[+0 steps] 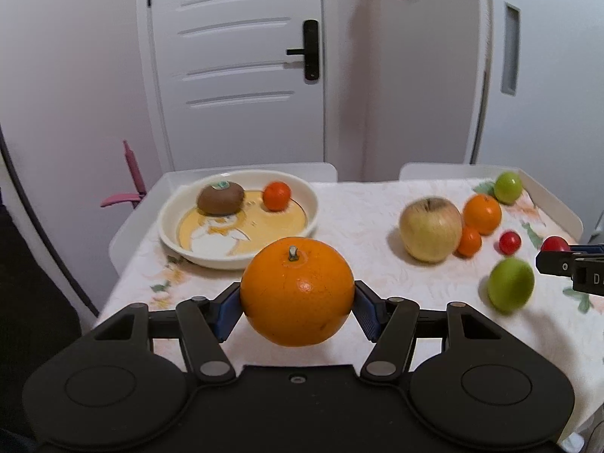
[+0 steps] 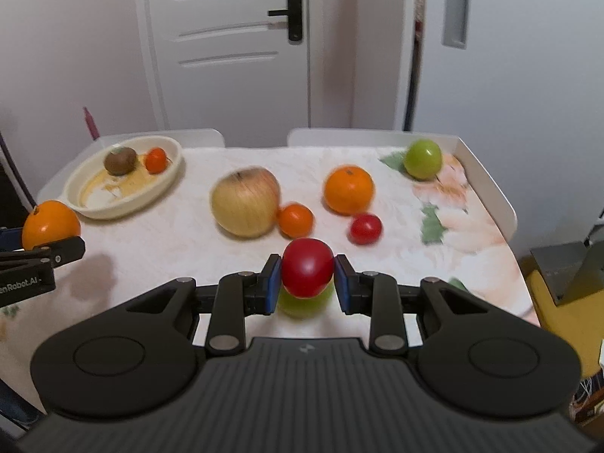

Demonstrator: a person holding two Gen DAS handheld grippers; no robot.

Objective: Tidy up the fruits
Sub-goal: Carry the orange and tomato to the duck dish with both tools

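Left claw (image 1: 297,304) pinches a dimpled orange (image 1: 297,294); right claw (image 2: 307,277) clamps a glossy tomato (image 2: 307,267) (round).

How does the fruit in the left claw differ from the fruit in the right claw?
The left claw holds a large orange with a stem stub on top; the right claw holds a much smaller, smooth red tomato. The orange spreads its claw wider than the tomato does. Both are round and clamped between blue pads.

Bare tablecloth (image 2: 181,241) between plate (image 2: 98,209) and apple (image 2: 245,202)
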